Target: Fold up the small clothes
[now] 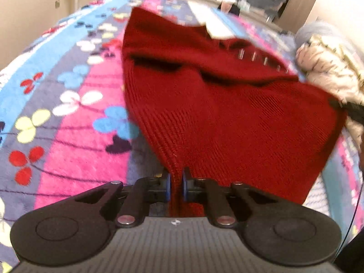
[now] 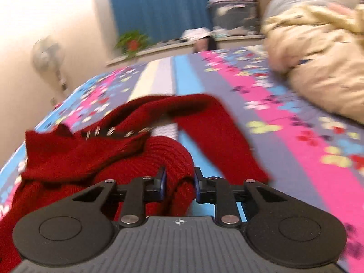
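— Two sets of tongs, one red knit: what is pictured?

— Both grip the same red knitted garment (image 1: 204, 104) over a bed. The left tongs (image 1: 175, 185) are pinched tight on a narrow ribbed edge of it; the right tongs (image 2: 179, 183) are clamped around a thicker roll of the knit. No earlier view is on hand. The garment hangs partly lifted, its far end trailing on the bedspread (image 1: 75, 113), and a row of small metal rings (image 2: 109, 132) shows along one edge.

— And the bed itself?

— It wears a fleecy cover in pink, blue and grey stripes scattered with flower shapes. A cream puffy jacket (image 2: 318, 52) lies bunched at the right side of it, just beside the red knit in the left view.

— The room beyond?

— Pale walls, a blue curtain (image 2: 166, 6), a green potted plant (image 2: 132, 42) on a low ledge, a standing fan (image 2: 46, 55) at the left, and a blurred storage bin (image 2: 234, 13).
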Motion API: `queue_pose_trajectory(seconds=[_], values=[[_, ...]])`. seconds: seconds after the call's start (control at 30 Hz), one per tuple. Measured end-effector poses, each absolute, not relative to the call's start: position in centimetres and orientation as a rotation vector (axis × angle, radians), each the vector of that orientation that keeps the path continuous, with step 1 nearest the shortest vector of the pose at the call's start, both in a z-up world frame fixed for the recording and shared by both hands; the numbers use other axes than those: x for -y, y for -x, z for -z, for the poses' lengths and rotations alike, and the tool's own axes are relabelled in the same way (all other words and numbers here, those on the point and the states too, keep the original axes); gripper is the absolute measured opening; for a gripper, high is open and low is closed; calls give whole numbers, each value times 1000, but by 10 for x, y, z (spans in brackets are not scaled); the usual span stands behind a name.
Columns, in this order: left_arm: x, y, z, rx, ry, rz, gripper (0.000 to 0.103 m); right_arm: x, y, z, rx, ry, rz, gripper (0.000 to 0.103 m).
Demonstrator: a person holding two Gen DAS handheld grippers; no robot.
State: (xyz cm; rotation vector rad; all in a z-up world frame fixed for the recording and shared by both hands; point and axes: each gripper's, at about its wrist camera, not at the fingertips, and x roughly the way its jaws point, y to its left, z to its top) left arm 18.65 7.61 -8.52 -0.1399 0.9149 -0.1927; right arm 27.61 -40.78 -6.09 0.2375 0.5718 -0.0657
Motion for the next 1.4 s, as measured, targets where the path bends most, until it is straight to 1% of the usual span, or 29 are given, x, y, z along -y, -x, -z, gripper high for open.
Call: queue_pose_trajectory(seconds=[0.13, 0.23, 0.33, 0.37, 0.47, 0.53, 0.57, 0.6, 0.63, 0.67, 0.7, 0.73, 0.8, 0.93, 0.97, 1.0, 1.03, 1.07, 1.13, 1.2, 1.27, 1.33, 1.4], values=[[-88, -166, 62, -859, 138, 222, 9, 426, -200, 42, -598, -262, 114, 22], [-103, -148, 55, -896, 153, 274, 9, 429, -149, 38, -645, -269, 121, 22], [-120, -125, 56, -955, 149, 310, 9, 431, -114, 53, -747, -291, 113, 22], [-125, -118, 58, -978, 135, 325, 9, 434, -103, 63, -809, -321, 97, 22], [-128, -102, 68, -1050, 58, 373, 7, 439, -90, 87, -952, -304, 34, 24], [-122, -98, 77, -1096, 1, 390, 9, 441, -91, 95, -987, -282, 24, 25], [-121, -98, 81, -1108, -9, 379, 11, 443, -93, 97, -990, -267, 46, 25], [-122, -100, 83, -1108, -7, 363, 14, 447, -95, 99, -983, -258, 90, 28], [-124, -102, 82, -1096, 14, 351, 26, 451, -98, 99, -975, -267, 131, 39], [-126, -106, 80, -1081, 42, 344, 41, 458, -99, 99, -964, -307, 163, 51], [-128, -109, 78, -1067, 75, 338, 47, 461, -100, 99, -954, -346, 170, 53], [-129, -114, 78, -1062, 104, 333, 51, 463, -102, 100, -949, -381, 166, 54], [-126, -123, 82, -1089, 117, 323, 51, 458, -112, 106, -975, -395, 134, 55], [-113, -136, 100, -1172, 65, 275, 48, 435, -129, 127, -1094, -260, 117, 55], [-110, -134, 102, -1183, 50, 277, 39, 429, -131, 129, -1097, -226, 115, 53], [-106, -133, 106, -1192, 29, 287, 30, 425, -130, 127, -1087, -202, 103, 46], [-101, -131, 108, -1199, -1, 303, 15, 421, -126, 122, -1072, -200, 75, 20], [-95, -128, 108, -1193, -32, 318, 12, 421, -123, 117, -1045, -212, 60, 18], [-85, -118, 102, -1151, -90, 385, 10, 427, -115, 104, -972, -215, 83, 15], [-83, -106, 90, -1107, -90, 456, 10, 437, -101, 82, -879, -250, 107, 14], [-87, -102, 90, -1113, -100, 420, 10, 443, -89, 73, -851, -263, 117, 14], [-90, -107, 99, -1144, -149, 354, 10, 439, -92, 82, -909, -230, 117, 15], [-86, -112, 103, -1159, -178, 358, 12, 429, -104, 103, -1020, -155, 117, 16]])
